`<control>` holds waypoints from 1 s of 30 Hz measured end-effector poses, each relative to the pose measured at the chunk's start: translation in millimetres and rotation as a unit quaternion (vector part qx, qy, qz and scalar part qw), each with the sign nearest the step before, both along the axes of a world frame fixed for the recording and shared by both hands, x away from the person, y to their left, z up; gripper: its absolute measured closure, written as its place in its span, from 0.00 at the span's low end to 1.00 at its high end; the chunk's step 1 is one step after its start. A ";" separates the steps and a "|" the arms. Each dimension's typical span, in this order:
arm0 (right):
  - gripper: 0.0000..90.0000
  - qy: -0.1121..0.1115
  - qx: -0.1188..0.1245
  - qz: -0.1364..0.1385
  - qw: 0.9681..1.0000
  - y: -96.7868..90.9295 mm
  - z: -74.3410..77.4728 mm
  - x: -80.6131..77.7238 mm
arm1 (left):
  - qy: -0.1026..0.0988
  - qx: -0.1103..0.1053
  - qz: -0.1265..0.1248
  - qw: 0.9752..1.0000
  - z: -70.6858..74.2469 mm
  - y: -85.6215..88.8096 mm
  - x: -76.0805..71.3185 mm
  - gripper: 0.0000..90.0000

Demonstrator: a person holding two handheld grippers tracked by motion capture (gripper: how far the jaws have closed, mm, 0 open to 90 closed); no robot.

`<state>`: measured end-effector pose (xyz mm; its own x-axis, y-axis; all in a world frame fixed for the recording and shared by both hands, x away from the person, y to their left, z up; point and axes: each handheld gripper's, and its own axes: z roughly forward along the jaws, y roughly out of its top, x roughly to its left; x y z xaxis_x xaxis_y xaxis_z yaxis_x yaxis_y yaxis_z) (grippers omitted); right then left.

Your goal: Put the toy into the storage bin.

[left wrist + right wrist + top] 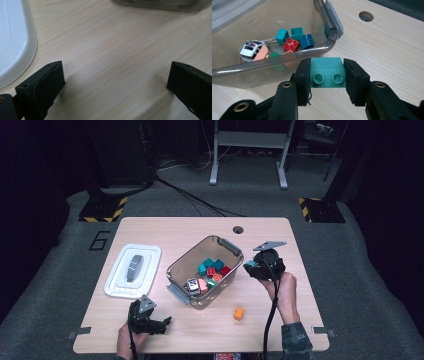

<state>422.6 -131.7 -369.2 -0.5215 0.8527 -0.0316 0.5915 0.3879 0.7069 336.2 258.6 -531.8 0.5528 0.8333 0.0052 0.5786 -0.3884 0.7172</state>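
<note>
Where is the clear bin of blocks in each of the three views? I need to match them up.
High view: the clear bin sits mid-table, between the white lid and the right tool.
Left gripper view: a strip of its base runs along the top edge, right of centre.
Right gripper view: it takes up the upper left, its rim just beyond the teal block in the tool.
Shared landmark: the pale wooden table.

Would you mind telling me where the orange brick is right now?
In the high view, the orange brick lies alone on the table, near its front edge on the right, in front of the clear bin and just left of the person's right forearm.
</note>
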 end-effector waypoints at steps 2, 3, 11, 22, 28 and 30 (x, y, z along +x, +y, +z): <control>0.65 -0.001 -0.002 0.002 1.000 2.2 3.6 0.5 | 0.000 0.001 -0.001 1.000 0.1 0.1 0.1 0.01; 0.65 -0.003 -0.002 0.003 1.000 3.1 4.5 1.0 | 0.000 0.001 -0.001 1.000 0.1 0.1 0.1 0.01; 0.65 -0.015 -0.003 0.013 1.000 14.4 14.2 5.2 | -0.001 0.003 -0.001 1.000 0.2 0.3 0.2 0.01; 0.65 -0.020 -0.011 0.033 0.999 33.3 18.5 15.2 | -0.002 0.005 -0.003 1.000 0.4 0.6 0.2 0.01; 0.65 -0.008 -0.012 0.045 0.999 46.1 14.7 21.4 | -0.001 0.002 -0.002 1.000 0.1 0.2 0.0 0.01; 0.65 -0.005 -0.016 0.051 0.999 48.7 12.9 23.2 | 0.000 0.000 -0.001 1.000 0.1 0.1 -0.1 0.01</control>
